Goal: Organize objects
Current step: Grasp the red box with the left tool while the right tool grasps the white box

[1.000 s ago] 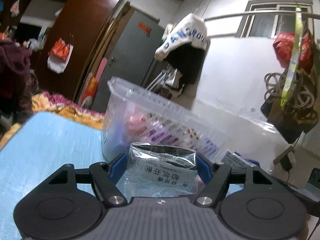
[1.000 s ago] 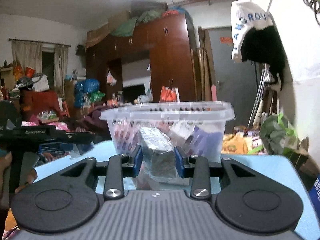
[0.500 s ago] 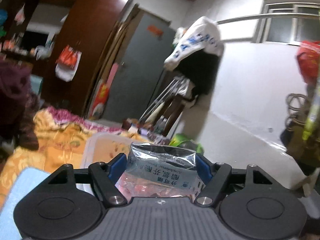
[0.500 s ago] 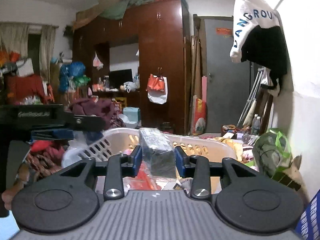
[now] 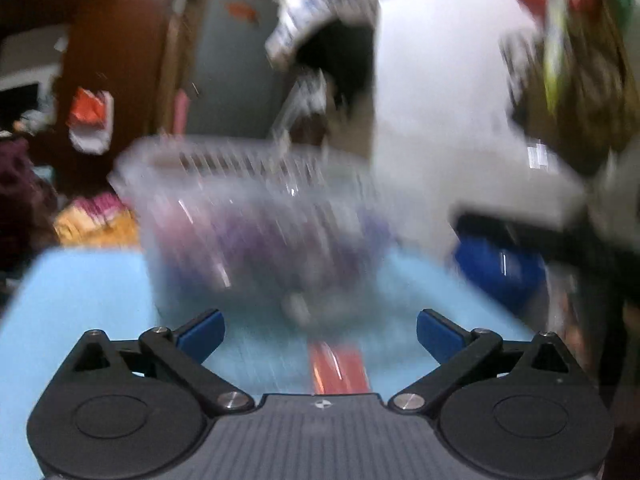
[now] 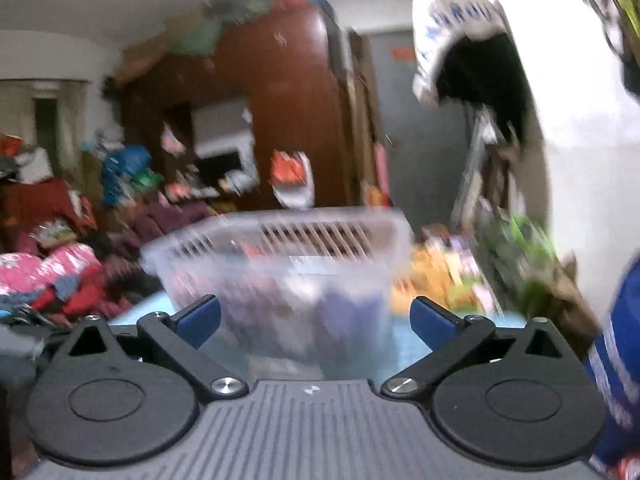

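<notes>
Since your left gripper point(image 5: 318, 330) and right gripper point(image 6: 314, 318) have just sprung wide open and empty facing the basket point(image 6: 280, 264), you've probably dropped both packets in.

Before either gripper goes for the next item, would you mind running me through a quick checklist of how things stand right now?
1. Left gripper empty: ok. Its jaws have just been opening and stand wide, nothing between them.
2. Right gripper empty: ok. Its jaws have just been opening too, nothing between them.
3. Clear basket upright on the blue tabletop: ok.
4. Released packets landed inside the basket: cannot tell, both views are blurred.
5. Next item available: ok, a red packet lies on the tabletop just ahead of the left gripper.
6. Views sharp enough to aim: not ok.
</notes>
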### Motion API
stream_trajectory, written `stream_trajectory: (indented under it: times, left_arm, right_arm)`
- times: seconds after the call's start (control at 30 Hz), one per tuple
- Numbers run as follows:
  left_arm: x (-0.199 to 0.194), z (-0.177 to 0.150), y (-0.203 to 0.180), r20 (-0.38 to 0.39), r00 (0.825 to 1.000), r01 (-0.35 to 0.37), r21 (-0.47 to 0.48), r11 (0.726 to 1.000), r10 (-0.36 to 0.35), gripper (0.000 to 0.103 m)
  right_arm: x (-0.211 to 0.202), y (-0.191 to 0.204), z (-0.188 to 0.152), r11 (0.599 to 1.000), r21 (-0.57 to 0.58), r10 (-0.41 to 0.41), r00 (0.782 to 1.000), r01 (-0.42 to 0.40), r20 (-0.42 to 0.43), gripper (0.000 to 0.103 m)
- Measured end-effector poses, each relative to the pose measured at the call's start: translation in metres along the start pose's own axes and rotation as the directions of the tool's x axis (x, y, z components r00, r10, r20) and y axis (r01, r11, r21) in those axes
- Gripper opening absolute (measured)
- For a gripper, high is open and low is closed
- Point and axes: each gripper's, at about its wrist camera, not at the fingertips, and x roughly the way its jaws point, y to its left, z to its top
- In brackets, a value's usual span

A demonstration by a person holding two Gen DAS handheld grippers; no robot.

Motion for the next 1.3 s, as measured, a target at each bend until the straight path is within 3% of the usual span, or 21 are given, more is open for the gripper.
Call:
stream_trajectory:
  times: [0.07,0.2,0.27,0.3,0.33,0.5,0.67,0.9,1.03,1.17,1.23,1.3]
  left_arm:
    - [0.017,-0.007,-0.009,-0.063,0.998,0.002,0.029,1.0,-0.001,0.1]
    - [0.035,-0.008,-0.011,-0.109,0.993,-0.033,0.023,0.999,0.035,0.093]
    - [0.04,-0.011,-0.013,-0.139,0.99,-0.035,0.017,0.999,0.037,0.075]
    - [0.04,-0.011,-0.011,-0.148,0.989,-0.024,0.008,1.0,0.025,0.057]
    - [0.04,-0.012,-0.006,-0.155,0.988,-0.008,-0.005,1.0,0.007,0.05]
    - [0.018,-0.012,0.02,-0.073,0.997,-0.034,-0.059,0.998,0.029,0.05]
    - [0.002,-0.008,0.061,0.005,0.998,-0.058,-0.166,0.984,0.06,0.05]
    - [0.007,-0.011,0.076,0.042,0.999,-0.016,-0.223,0.975,0.026,0.05]
    - [0.009,-0.014,0.078,0.058,0.998,-0.01,-0.23,0.973,0.024,0.05]
    - [0.006,-0.017,0.083,0.071,0.997,-0.002,-0.242,0.97,0.02,0.05]
    - [0.004,-0.018,0.083,0.082,0.996,0.001,-0.244,0.97,0.019,0.05]
    - [0.004,-0.018,0.084,0.083,0.996,0.01,-0.252,0.968,0.011,0.05]
  right_arm:
    - [0.014,-0.008,-0.004,0.999,0.037,-0.011,0.998,0.014,-0.068,0.103]
    - [0.026,-0.009,-0.008,0.997,0.063,-0.028,0.995,0.034,-0.091,0.103]
    - [0.029,-0.005,-0.013,0.998,0.058,-0.025,0.994,0.032,-0.107,0.103]
    - [0.029,-0.005,-0.014,0.998,0.054,-0.022,0.994,0.028,-0.112,0.103]
    - [0.029,-0.004,-0.016,0.998,0.051,-0.019,0.993,0.025,-0.115,0.103]
    - [0.05,0.007,-0.023,0.998,0.063,0.033,0.979,-0.02,-0.201,0.103]
    - [0.073,0.032,-0.027,1.0,0.0,0.026,0.964,-0.027,-0.263,0.101]
    - [0.088,0.046,-0.034,0.999,-0.037,-0.003,0.95,-0.009,-0.311,0.091]
    - [0.081,0.049,-0.037,0.995,-0.09,-0.057,0.954,0.032,-0.294,0.072]
    - [0.078,0.044,-0.037,0.998,-0.057,-0.04,0.959,0.026,-0.28,0.074]
    - [0.078,0.042,-0.037,0.999,-0.036,-0.019,0.957,0.009,-0.289,0.088]
    - [0.08,0.044,-0.036,0.999,-0.039,-0.021,0.953,0.01,-0.301,0.093]
